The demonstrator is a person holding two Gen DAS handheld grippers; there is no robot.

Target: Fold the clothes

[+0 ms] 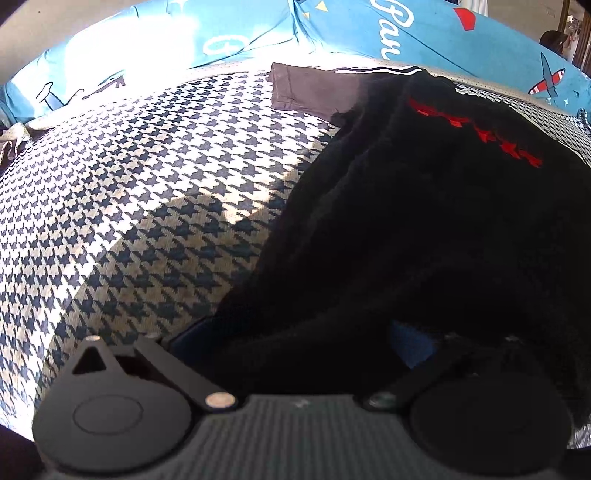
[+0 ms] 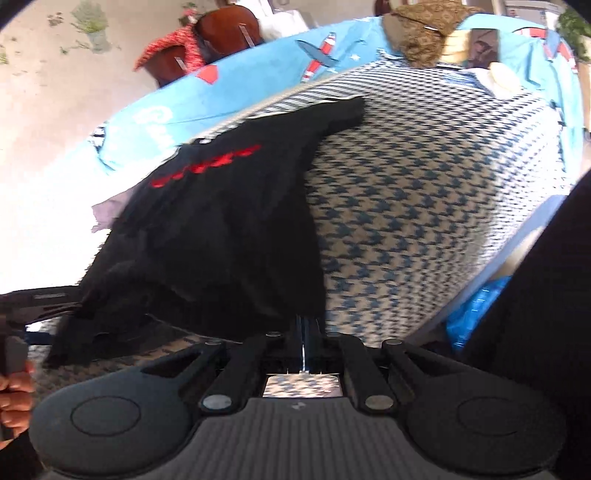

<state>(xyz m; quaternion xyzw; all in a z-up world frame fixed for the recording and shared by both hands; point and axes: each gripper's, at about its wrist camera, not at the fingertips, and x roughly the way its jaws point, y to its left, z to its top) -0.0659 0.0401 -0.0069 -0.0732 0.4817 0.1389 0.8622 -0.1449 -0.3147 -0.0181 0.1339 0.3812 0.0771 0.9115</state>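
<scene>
A black garment [image 1: 424,221] with a row of red marks [image 1: 476,131] across it lies on a bed covered by a houndstooth blanket [image 1: 129,192], its far end reaching the blanket's far edge, where a blue printed sheet [image 1: 461,40] shows beyond. In the left wrist view the near part of the garment is bunched over the left gripper [image 1: 295,354], hiding most of its fingers; blue finger pads peek out on both sides of the cloth, so the fingers appear to be grasping the garment's near hem, though the contact itself is covered. A paler sleeve or cuff [image 1: 306,90] lies flat toward the blanket's far edge, in sunlight. In the right wrist view the right gripper [image 2: 304,332] has its fingers clenched together on the lower edge of the same garment [image 2: 221,221], which stretches away from it toward the far left of the bed. At that view's left edge, a hand [image 2: 14,398] grips the handle of the other gripper. Brown cloth [image 2: 424,29] and other items sit at the bed's far right corner.
</scene>
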